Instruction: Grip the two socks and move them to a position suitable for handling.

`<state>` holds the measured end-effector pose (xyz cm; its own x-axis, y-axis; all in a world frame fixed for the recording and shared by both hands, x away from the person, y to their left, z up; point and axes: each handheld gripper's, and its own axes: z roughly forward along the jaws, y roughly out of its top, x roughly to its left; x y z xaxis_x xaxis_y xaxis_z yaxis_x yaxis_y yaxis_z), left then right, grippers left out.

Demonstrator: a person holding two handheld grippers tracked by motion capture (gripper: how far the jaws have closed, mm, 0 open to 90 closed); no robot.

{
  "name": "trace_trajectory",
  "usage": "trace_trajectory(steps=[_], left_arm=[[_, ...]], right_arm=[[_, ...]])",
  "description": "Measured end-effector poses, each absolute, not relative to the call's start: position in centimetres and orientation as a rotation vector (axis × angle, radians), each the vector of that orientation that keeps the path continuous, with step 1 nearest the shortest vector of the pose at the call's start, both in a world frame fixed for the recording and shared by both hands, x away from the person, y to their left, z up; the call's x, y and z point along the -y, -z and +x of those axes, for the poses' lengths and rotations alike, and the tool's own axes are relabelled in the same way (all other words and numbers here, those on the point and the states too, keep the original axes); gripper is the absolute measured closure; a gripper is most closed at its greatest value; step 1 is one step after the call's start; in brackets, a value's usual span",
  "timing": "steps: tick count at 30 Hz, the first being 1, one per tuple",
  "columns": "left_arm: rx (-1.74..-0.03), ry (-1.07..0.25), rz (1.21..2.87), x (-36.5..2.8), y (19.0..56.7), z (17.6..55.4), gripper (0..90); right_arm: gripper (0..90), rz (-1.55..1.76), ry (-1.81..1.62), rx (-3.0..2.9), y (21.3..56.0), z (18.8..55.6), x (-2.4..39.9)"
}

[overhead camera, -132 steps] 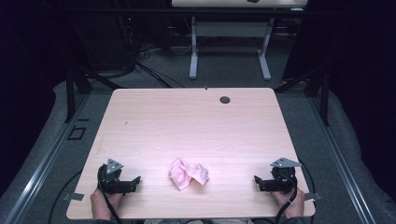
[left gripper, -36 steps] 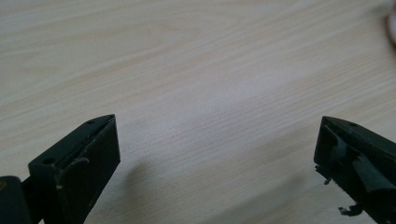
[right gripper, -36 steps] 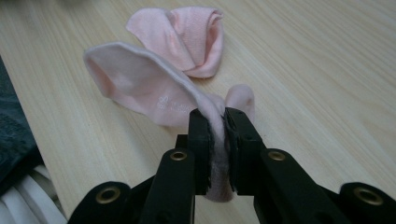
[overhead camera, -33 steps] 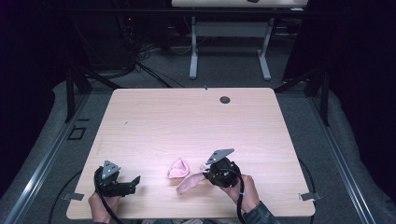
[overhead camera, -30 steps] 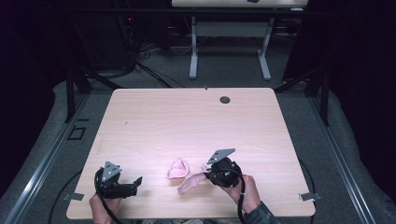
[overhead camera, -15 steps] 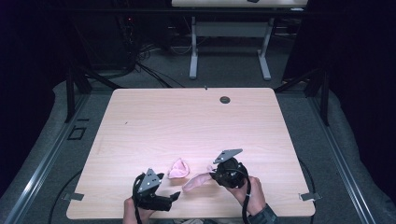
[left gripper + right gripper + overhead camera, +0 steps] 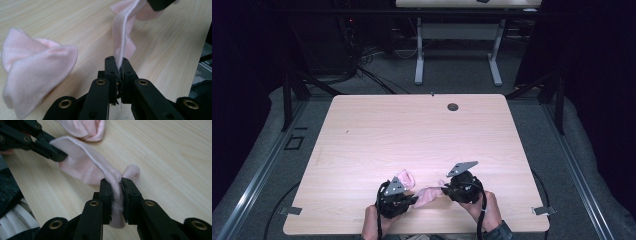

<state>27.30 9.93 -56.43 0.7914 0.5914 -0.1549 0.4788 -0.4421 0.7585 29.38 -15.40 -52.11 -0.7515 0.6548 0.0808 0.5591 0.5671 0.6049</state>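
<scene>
On the wooden table [image 7: 412, 130], near its front edge, a pink sock [image 7: 428, 195] hangs stretched between both grippers. My left gripper [image 7: 414, 199] has just been closing and is now shut on the sock's edge [image 7: 123, 40], which is pinched thin between its jaws [image 7: 119, 62]. My right gripper [image 7: 443, 189] is shut on the sock's other end [image 7: 82, 165], bunched thick between its jaws [image 7: 116, 183]. A second pink sock [image 7: 404, 178] lies crumpled on the table just behind the left gripper; it is at the left in the left gripper view [image 7: 37, 67].
A dark round grommet [image 7: 453, 106] sits near the table's far edge. Small metal brackets stick out at the front corners [image 7: 291, 210] [image 7: 542, 210]. Another table's white legs [image 7: 419, 55] stand beyond on the grey floor.
My left gripper has moved right from the front left corner to the sock's free end and has shut on it. The right gripper has kept its grip and has barely shifted.
</scene>
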Motion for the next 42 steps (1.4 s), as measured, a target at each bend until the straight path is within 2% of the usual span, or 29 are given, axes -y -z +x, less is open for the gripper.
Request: trace_trajectory(steps=[10, 16, 22, 25, 30, 32, 33, 36, 42], left_arm=[[-0.743, -0.194, 2.148, -8.7, 55.1, 27.1, 87.9], [-0.705, -0.26, 2.208, -8.4, 54.5, 27.1, 87.8], [-0.673, -0.34, 2.245, -8.3, 53.8, 27.0, 87.0], [-0.674, -0.331, 2.261, -8.6, 54.0, 27.1, 85.2], [-0.69, -0.294, 2.286, -9.0, 54.7, 26.9, 73.2], [-0.703, -0.271, 2.286, -9.3, 55.1, 26.9, 67.5], [-0.703, -0.271, 2.286, -9.3, 55.1, 26.9, 66.4], [-0.712, -0.258, 2.279, -9.6, 55.4, 26.8, 63.4], [-0.712, -0.248, 2.285, -9.7, 55.6, 26.8, 62.4]], right_arm=[[71.4, 1.081, -0.927, -2.595, 55.1, 29.3, 18.1], [81.4, 1.105, -0.938, -2.556, 55.1, 29.0, 19.0], [81.2, 1.074, -0.922, -2.557, 54.2, 28.4, 18.9], [78.4, 1.05, -0.884, -2.598, 54.5, 27.9, 18.5], [68.7, 1.053, -0.841, -2.657, 55.6, 27.4, 18.5], [59.7, 1.071, -0.849, -2.675, 55.8, 27.1, 19.0], [59.7, 1.071, -0.849, -2.675, 55.8, 27.1, 19.0], [48.3, 1.073, -0.916, -2.704, 55.7, 26.9, 19.7], [44.4, 1.104, -0.929, -2.665, 55.1, 26.6, 21.0]])
